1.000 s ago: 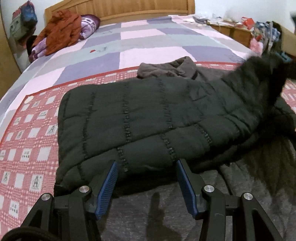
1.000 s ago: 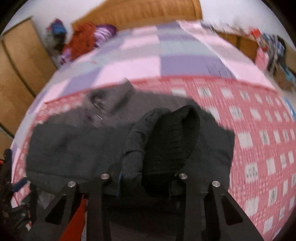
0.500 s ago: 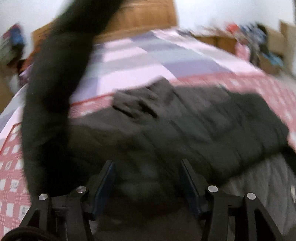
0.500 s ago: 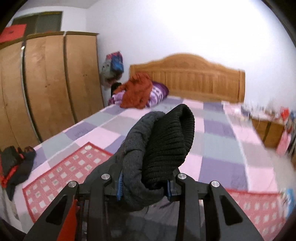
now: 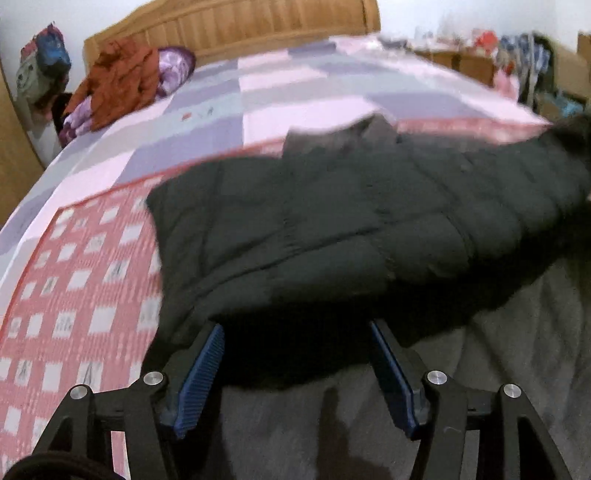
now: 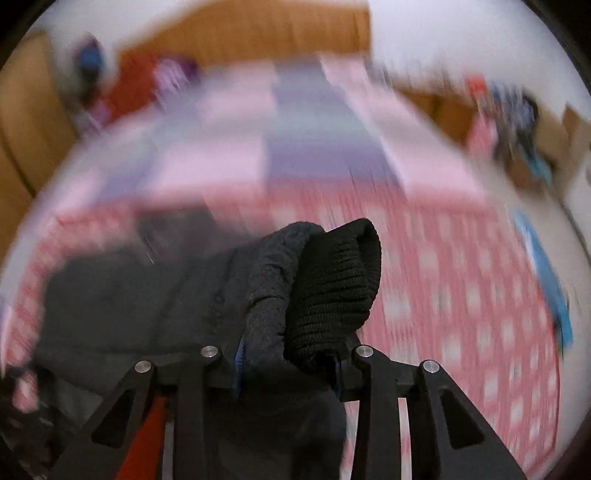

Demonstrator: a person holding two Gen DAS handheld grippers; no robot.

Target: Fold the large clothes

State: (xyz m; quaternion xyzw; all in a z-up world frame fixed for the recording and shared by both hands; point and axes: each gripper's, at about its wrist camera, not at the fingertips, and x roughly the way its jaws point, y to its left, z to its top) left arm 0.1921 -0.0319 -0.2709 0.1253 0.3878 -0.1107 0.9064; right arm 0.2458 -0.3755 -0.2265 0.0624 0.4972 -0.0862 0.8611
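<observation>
A large black quilted jacket (image 5: 332, 221) lies on the bed, its grey lining (image 5: 406, 424) spread out in front. My left gripper (image 5: 295, 354) is open, its blue-padded fingers at the jacket's near folded edge, with nothing between them. My right gripper (image 6: 288, 354) is shut on the jacket's sleeve end: a black knit cuff (image 6: 336, 280) and grey lining (image 6: 269, 295) bunch up between the jaws. The rest of the jacket (image 6: 129, 295) lies below and left of it, blurred.
The bed has a pink-and-red checked cover (image 5: 74, 295) and a pink-purple quilt (image 5: 295, 85). An orange garment (image 5: 118, 77) lies by the wooden headboard (image 5: 240, 26). Cluttered side tables (image 5: 517, 62) stand at the right.
My right gripper swung the held sleeve up high, then back down over the jacket. The dark sleeve that crossed the left wrist view is gone from it. The left gripper stayed open.
</observation>
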